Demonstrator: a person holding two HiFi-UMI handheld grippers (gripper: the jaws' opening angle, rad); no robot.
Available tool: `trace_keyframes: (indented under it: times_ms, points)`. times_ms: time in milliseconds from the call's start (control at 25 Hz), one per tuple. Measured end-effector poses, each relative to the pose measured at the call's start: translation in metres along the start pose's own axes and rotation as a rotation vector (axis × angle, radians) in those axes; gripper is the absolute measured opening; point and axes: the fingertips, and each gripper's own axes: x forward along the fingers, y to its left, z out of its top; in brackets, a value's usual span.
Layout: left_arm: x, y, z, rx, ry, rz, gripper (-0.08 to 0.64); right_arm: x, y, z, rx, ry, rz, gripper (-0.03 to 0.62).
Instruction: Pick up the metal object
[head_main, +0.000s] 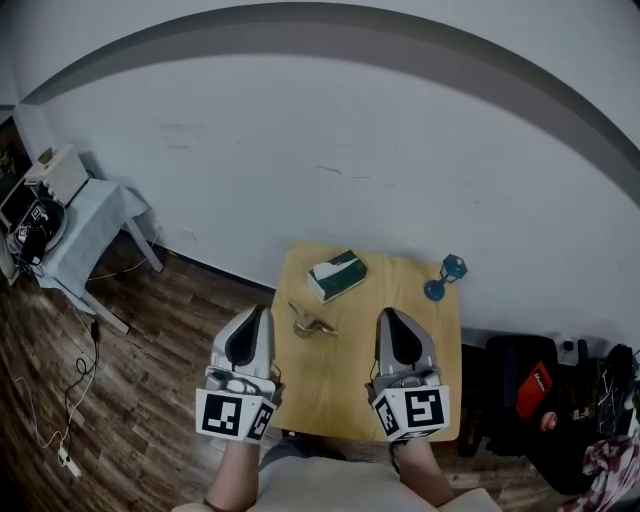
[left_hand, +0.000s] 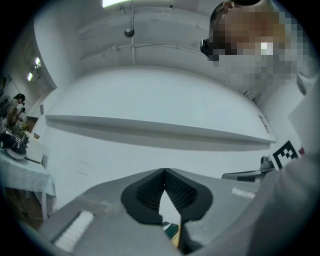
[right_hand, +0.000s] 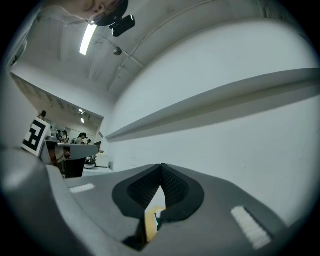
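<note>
Approach step, nothing held yet. Left gripper (head_main: 260, 314) and right gripper (head_main: 389, 315): jaws together, empty, over the table's (head_main: 330, 392) near half. Metal object (head_main: 311, 322) lies on the wood between them (nearer the left). Next move, as I judge it: open one gripper and lower it onto the object. Beyond: tissue box (head_main: 337, 275), blue dumbbell (head_main: 445, 277). No legible writing.

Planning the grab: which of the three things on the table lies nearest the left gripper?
The metal object, just right of the left gripper. The green tissue box and blue dumbbell sit farther back on the table.
</note>
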Motion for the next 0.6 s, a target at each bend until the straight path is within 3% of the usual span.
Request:
trace_keyframes:
  times_ms: [600]
  points:
    - [0.037, 0.028, -0.061, -0.054, 0.141, -0.058, 0.003, 0.040, -0.002, -0.053, 0.010, 0.119, -0.059, 0.002]
